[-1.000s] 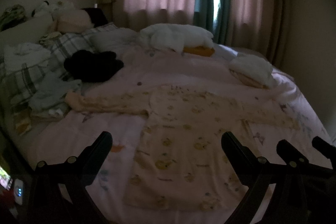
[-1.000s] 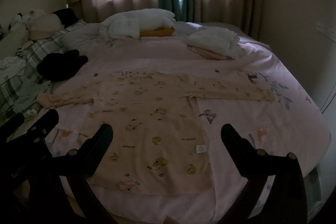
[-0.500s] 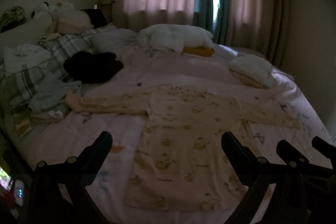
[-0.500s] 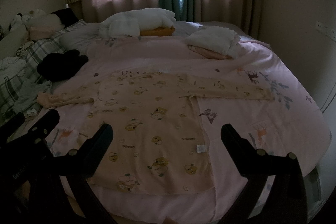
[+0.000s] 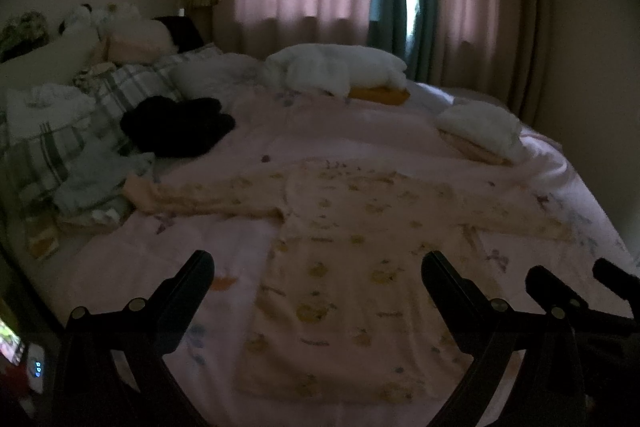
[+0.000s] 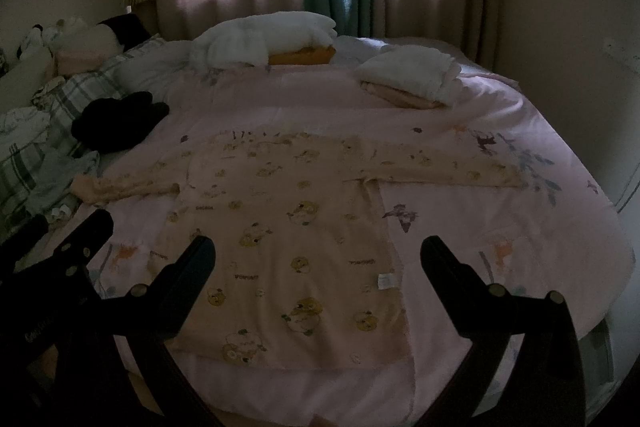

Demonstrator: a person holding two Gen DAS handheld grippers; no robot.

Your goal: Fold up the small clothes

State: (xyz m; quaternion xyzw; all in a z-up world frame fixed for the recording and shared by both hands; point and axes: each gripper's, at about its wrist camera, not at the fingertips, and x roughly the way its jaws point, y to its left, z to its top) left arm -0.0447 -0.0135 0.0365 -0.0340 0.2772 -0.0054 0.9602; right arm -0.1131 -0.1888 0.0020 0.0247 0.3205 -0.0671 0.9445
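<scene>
A small peach long-sleeved top with a bear print [image 5: 352, 259] lies flat on the pink bedspread [image 5: 224, 227], both sleeves spread out sideways. It also shows in the right wrist view [image 6: 296, 227], with a white tag near its right hem. My left gripper [image 5: 316, 263] is open and empty, held above the top's lower hem. My right gripper [image 6: 318, 251] is open and empty, also above the hem, and its fingers [image 5: 552, 283] show at the right edge of the left wrist view. The left gripper shows at lower left in the right wrist view [image 6: 68, 255].
A folded stack of white and peach clothes [image 6: 408, 75] sits at the far right of the bed. A white bundle on an orange item [image 6: 268, 39] lies by the curtains. A black garment [image 6: 116, 119] and a heap of unfolded clothes [image 5: 80, 163] lie at the left.
Both cameras have drifted slightly closer to the bed. The top and both grippers' openings are unchanged.
</scene>
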